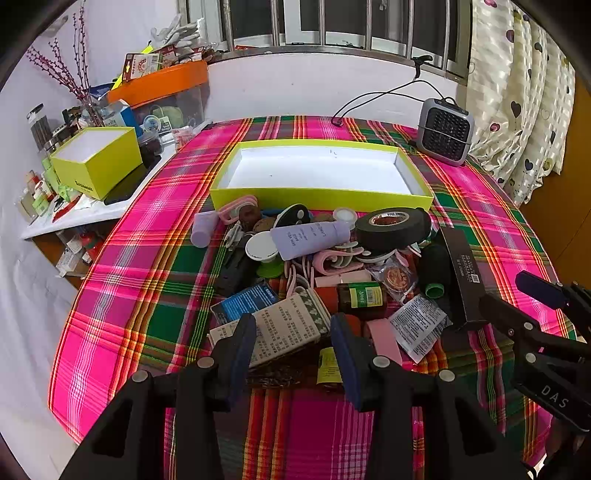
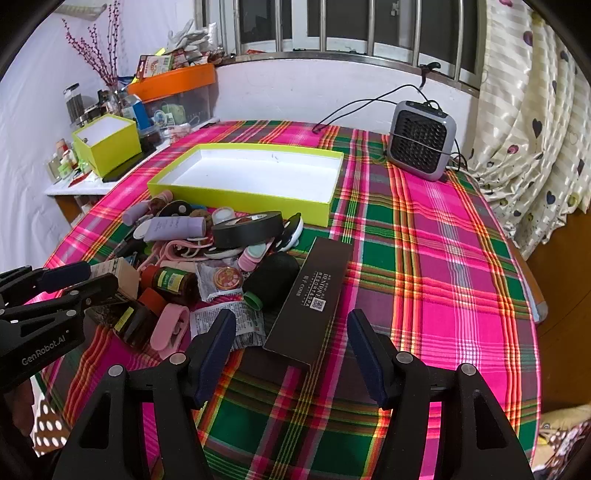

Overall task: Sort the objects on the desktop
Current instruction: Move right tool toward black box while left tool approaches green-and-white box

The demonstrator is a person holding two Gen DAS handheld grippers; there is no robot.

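Lime-green trays number two: one shallow tray [image 2: 236,192] behind the clutter pile [image 2: 207,266], one deeper box [image 2: 110,146] on the side shelf. Both grippers, left [image 1: 293,347] and right [image 2: 291,347], gape wide, holding nothing, over the plaid tablecloth [image 2: 436,266]; a barred window [image 2: 332,26] stands behind.

Pink, green and orange plaid runs right across the tablecloth [image 2: 424,236]. At the far middle sits the tray [image 1: 321,195], lime-yellow outside, white within. To the far left a smaller box [image 1: 98,170] shows the same lime and white, and behind it an orange lid [image 1: 162,83]. In the near pile: black tape roll [image 1: 391,227], lilac tube [image 1: 310,240], blue packet [image 1: 245,301], pink clips [image 2: 171,326], brown jar with yellow-green label [image 2: 173,282], long dark-brown box with pale lettering [image 2: 310,295]. On the far right, a grey heater with black grille [image 2: 423,142], and cream curtains dotted with purple hearts [image 2: 532,122]. Both the left gripper [image 1: 293,352] and the right gripper [image 2: 291,354] are black with navy pads.
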